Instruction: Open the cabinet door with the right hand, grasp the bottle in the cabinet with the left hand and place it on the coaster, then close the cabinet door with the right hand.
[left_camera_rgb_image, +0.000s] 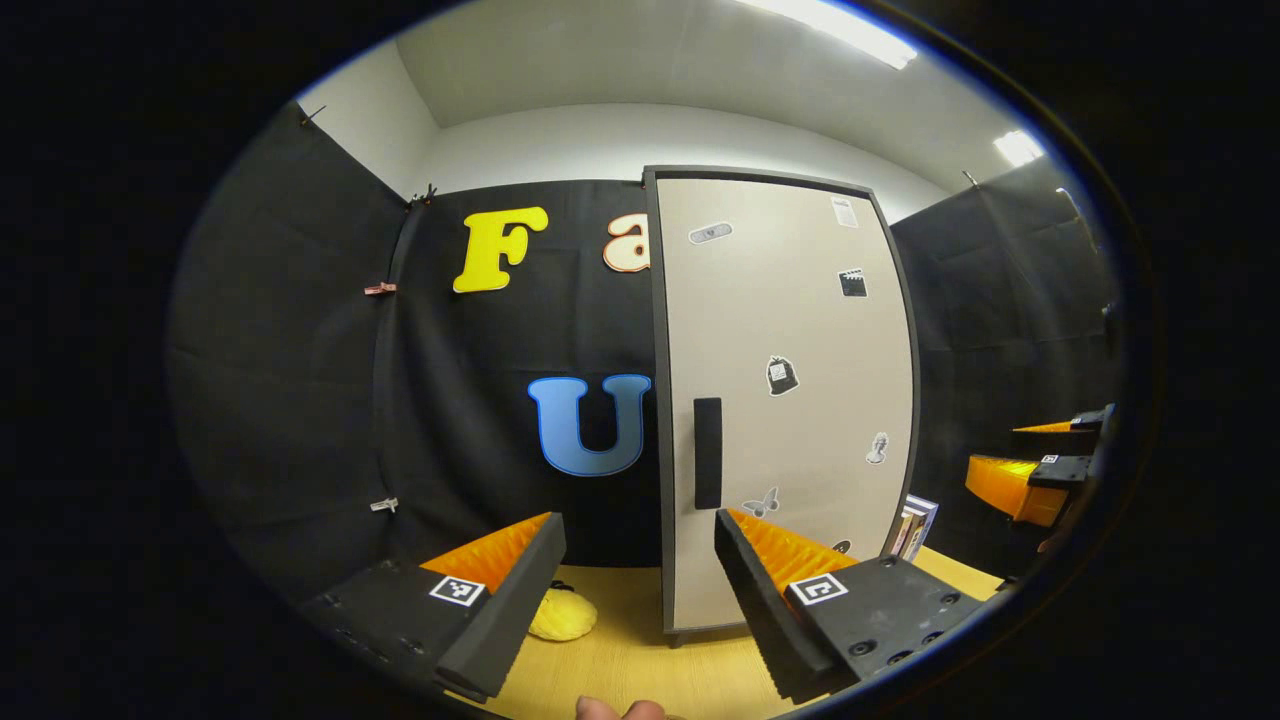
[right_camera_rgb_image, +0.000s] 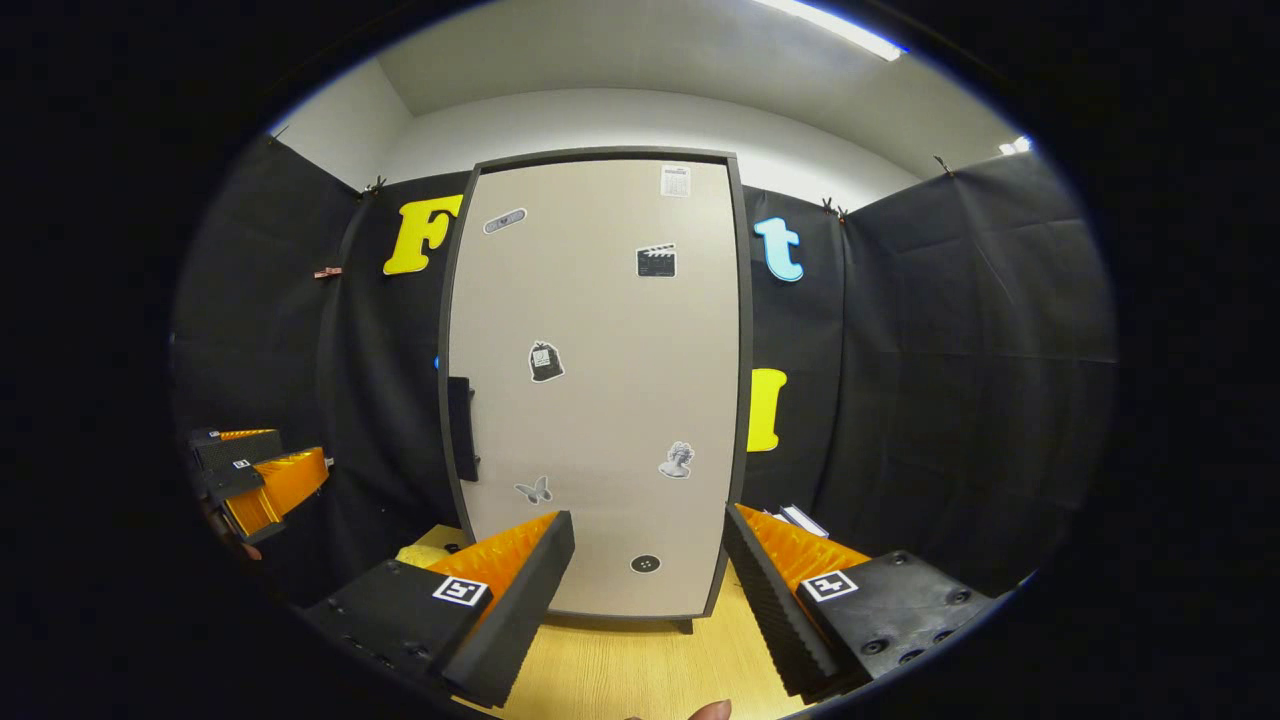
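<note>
Beige cabinet door shut, standing on wooden counter ahead of right gripper, spread wide, empty. Black handle just beyond left gripper, likewise agape, clear of it.

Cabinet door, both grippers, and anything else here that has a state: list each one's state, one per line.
Cabinet door: closed, upright.
Door handle: untouched.
Left gripper: open, empty, facing the door.
Right gripper: open, empty, facing the door.
Yellow object: lying on the table.
</note>
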